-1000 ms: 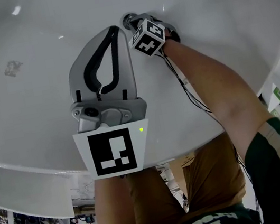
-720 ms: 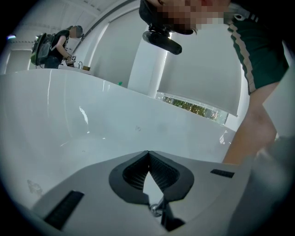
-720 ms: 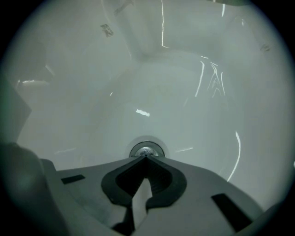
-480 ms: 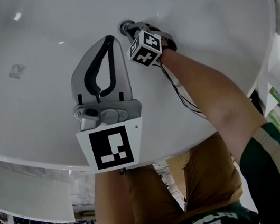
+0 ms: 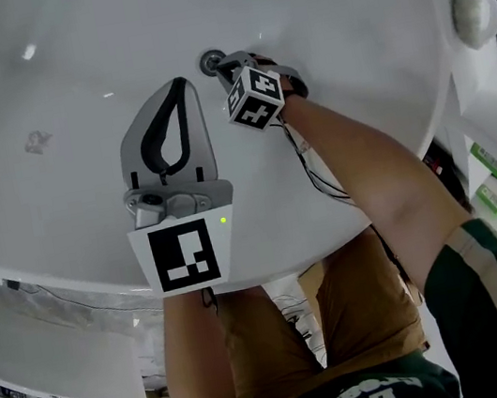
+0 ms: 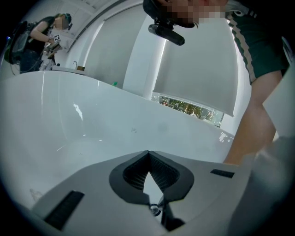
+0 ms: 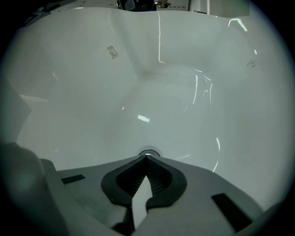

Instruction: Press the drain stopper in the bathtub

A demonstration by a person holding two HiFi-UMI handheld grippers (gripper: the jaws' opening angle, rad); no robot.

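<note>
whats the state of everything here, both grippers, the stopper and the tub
left gripper: shut, empty, held away from the drain
right gripper: shut, empty, tip right at the drain stopper; contact cannot be told
drain stopper: sitting in the drain; popped up or pressed down cannot be told
bathtub: no water in it

Stopper [image 7: 148,151] partly behind R tongs [image 7: 146,159]

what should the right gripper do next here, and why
Probably ease the right gripper slightly forward and down onto the drain stopper. Its jaws are together with nothing between them, and their tips sit at the stopper's near edge rather than over its middle, so a press from here might land off-centre. Whether they touch it I cannot tell.
</note>
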